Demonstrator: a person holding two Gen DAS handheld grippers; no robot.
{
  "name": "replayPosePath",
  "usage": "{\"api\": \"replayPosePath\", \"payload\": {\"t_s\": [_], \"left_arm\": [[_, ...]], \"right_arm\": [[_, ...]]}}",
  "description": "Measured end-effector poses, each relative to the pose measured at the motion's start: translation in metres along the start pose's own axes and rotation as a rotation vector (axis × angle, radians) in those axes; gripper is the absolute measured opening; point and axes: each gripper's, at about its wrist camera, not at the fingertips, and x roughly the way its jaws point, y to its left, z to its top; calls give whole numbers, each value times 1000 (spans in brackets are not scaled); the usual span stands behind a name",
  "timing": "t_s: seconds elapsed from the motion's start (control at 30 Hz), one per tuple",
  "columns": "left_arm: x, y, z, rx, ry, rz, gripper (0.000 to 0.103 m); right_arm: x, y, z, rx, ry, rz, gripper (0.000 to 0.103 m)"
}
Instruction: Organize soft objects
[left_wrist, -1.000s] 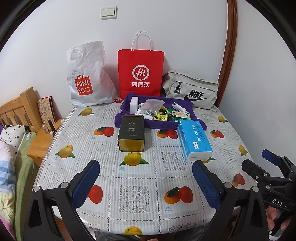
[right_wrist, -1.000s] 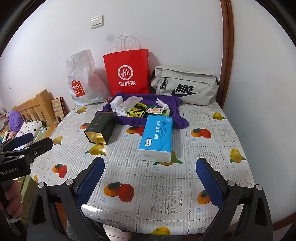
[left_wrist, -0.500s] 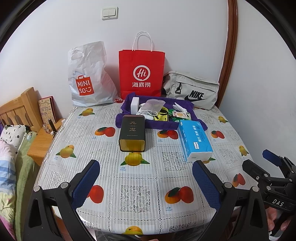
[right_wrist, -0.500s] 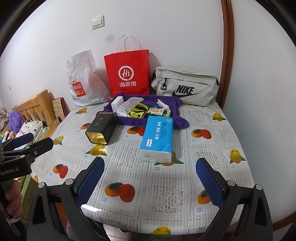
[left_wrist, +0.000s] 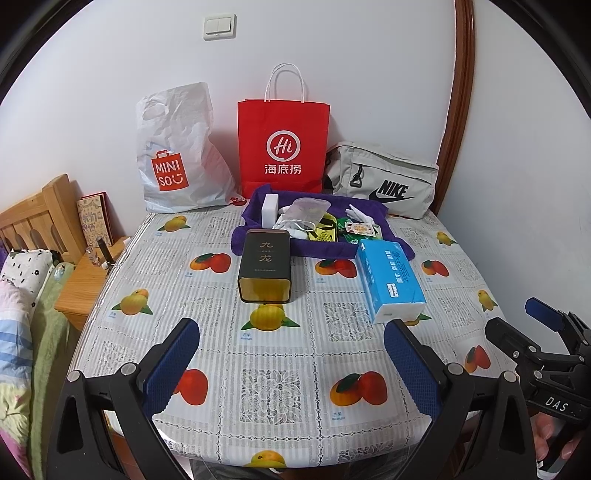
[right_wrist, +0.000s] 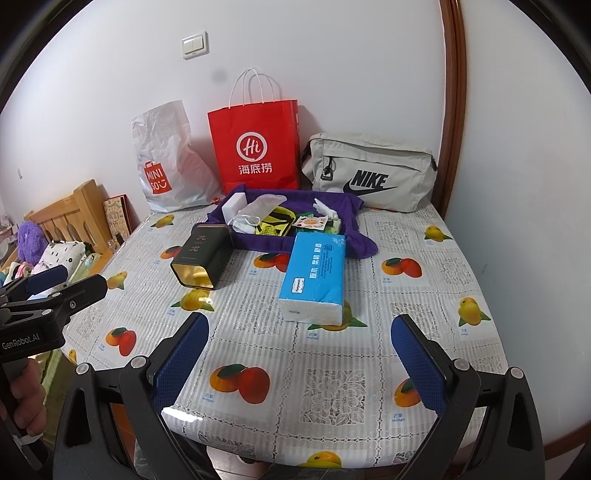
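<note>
At the near edge of the table (left_wrist: 280, 417), both grippers hang side by side above the fruit-print cloth, and compared with a second ago almost nothing has shifted: the view has only drifted a touch, and every item on the cloth sits where it did. That tells me little about the sorting itself, since this layout would suit a pause before any reach just as well as a pause after one. Taking the blue tissue pack (left_wrist: 389, 278) as my marker, the purple tray (left_wrist: 325, 251) lies just behind it, touching its far end, and holds a jumble of small packets, a clear pouch and a white block. The dark tea tin (left_wrist: 264, 269) lies to the pack's left, apart from it, its gold end facing me. Farther back against the wall stand the white Miniso bag (left_wrist: 177, 155), the red paper bag (left_wrist: 282, 147) and the grey Nike pouch (left_wrist: 384, 181). The left gripper (left_wrist: 291, 363) has its blue pads spread wide with nothing between them; the right gripper (right_wrist: 301, 360) is likewise wide apart, empty, touching nothing.
</note>
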Motion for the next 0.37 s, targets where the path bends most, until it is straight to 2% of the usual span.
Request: {"api": "replayPosePath", "payload": {"t_s": [0.37], "left_arm": [[1, 5, 7, 13, -7, 5, 101]], "right_arm": [[-3, 2, 4, 2, -3, -3, 98]]}}
